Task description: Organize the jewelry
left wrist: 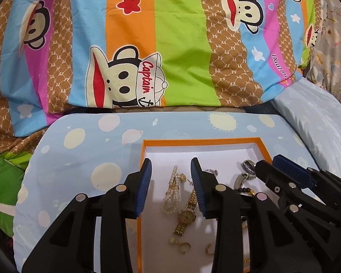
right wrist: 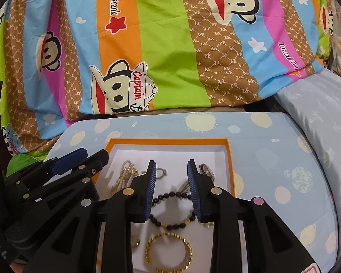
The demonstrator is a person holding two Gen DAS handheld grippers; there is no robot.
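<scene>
Now both tools, left [left wrist: 171, 186] and right [right wrist: 171, 187], gape above orange-rimmed box [left wrist: 200, 141].

A shallow box [left wrist: 202, 141] sits on a flat board [left wrist: 79, 150] that lies on the bed, with a quilt [left wrist: 179, 45] heaped behind the board and a pillow [left wrist: 318, 122] to its right. Inside the box, a pearl bracelet [left wrist: 170, 193] lies toward the left; just right of it lies a wristwatch [left wrist: 186, 215]. Small earrings [left wrist: 184, 248] lie before the watch, near the box's front. A second watch [left wrist: 247, 170] lies at the right, toward the back, with a ring [right wrist: 161, 173] between it and the pearls. A beaded bracelet [right wrist: 172, 211] lies in the middle right, and a bangle [right wrist: 168, 252] lies before it. The left gripper [left wrist: 171, 186] hangs above the pearls and watch; the right gripper [right wrist: 171, 187] hangs above the beaded bracelet.
</scene>
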